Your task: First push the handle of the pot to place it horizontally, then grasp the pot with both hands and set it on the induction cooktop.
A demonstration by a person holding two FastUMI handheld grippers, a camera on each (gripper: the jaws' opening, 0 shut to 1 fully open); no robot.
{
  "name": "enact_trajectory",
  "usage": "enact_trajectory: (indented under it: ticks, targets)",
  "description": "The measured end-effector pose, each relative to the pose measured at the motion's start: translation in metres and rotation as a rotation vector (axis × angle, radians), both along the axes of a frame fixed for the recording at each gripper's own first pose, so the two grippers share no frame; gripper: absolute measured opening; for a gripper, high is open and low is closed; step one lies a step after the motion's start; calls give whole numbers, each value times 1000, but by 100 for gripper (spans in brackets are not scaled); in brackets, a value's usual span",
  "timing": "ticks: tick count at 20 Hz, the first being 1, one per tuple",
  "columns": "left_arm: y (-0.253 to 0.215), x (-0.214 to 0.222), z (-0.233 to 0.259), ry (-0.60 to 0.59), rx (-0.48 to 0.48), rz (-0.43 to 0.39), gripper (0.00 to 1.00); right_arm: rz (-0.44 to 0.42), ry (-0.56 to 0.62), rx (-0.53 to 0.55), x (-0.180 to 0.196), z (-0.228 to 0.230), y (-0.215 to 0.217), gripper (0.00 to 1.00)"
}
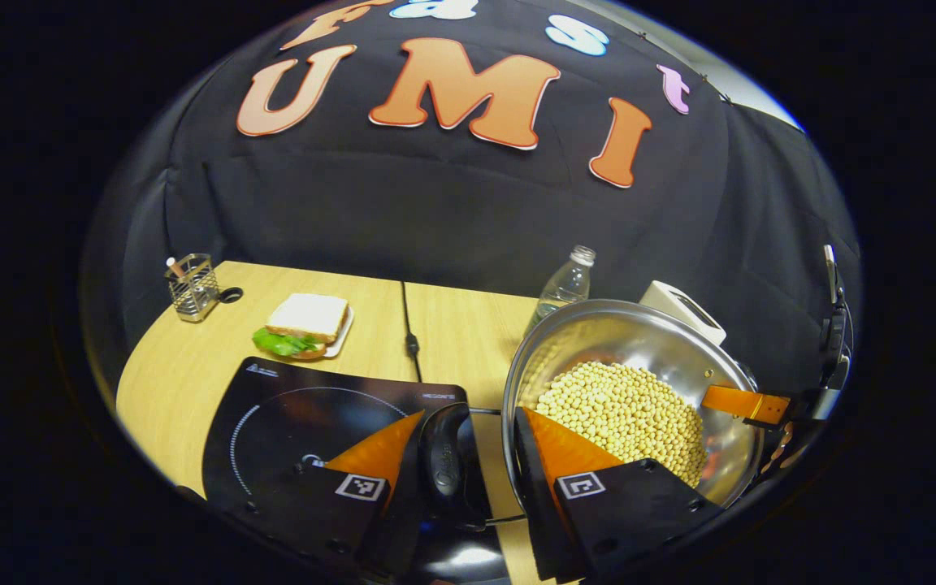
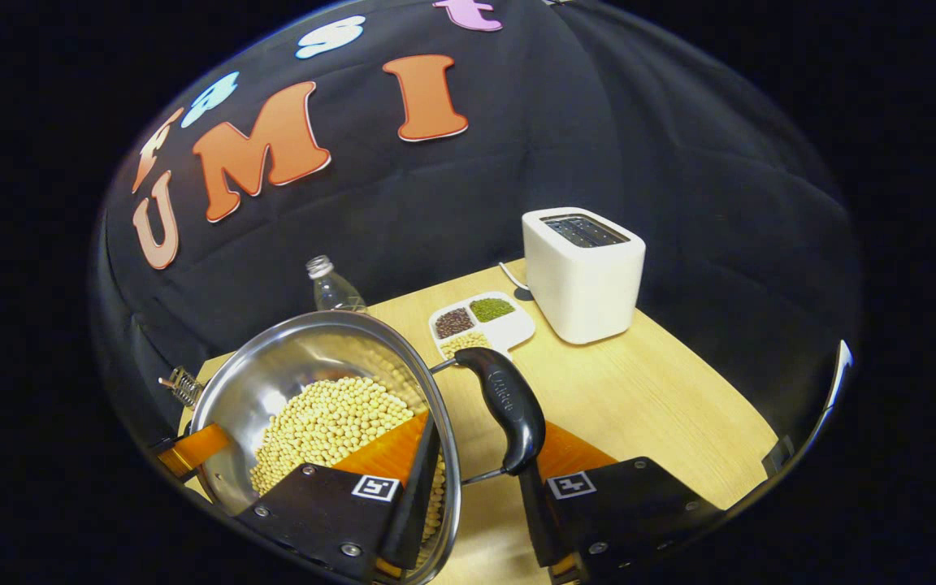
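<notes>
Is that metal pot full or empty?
Partly full: pale beans cover the pot bottom, bare steel wall above them.

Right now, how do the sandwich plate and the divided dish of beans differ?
The sandwich plate holds one sandwich with green leaves; the divided dish holds dark, green and pale beans in separate compartments. The sandwich plate sits behind the induction cooktop, near a wire utensil holder; the divided dish sits beside the white toaster, behind the pot. Both are white and rest on the wooden table.
</notes>
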State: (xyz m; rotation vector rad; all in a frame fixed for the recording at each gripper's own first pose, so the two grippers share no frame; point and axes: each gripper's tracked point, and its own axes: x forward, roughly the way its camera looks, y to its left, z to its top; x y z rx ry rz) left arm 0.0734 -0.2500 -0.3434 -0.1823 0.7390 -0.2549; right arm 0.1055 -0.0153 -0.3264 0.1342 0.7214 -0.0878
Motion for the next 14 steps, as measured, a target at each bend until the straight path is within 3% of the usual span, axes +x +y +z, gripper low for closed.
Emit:
enact_trajectory:
  ticks: [6,14]
  targets:
    - [61,-2,10,-15,1,58,60,60,-5,9,-5,6,57,52]
    - [139,-9,17,-13,45,119,62,132,16,56,-15,-6,130,52]
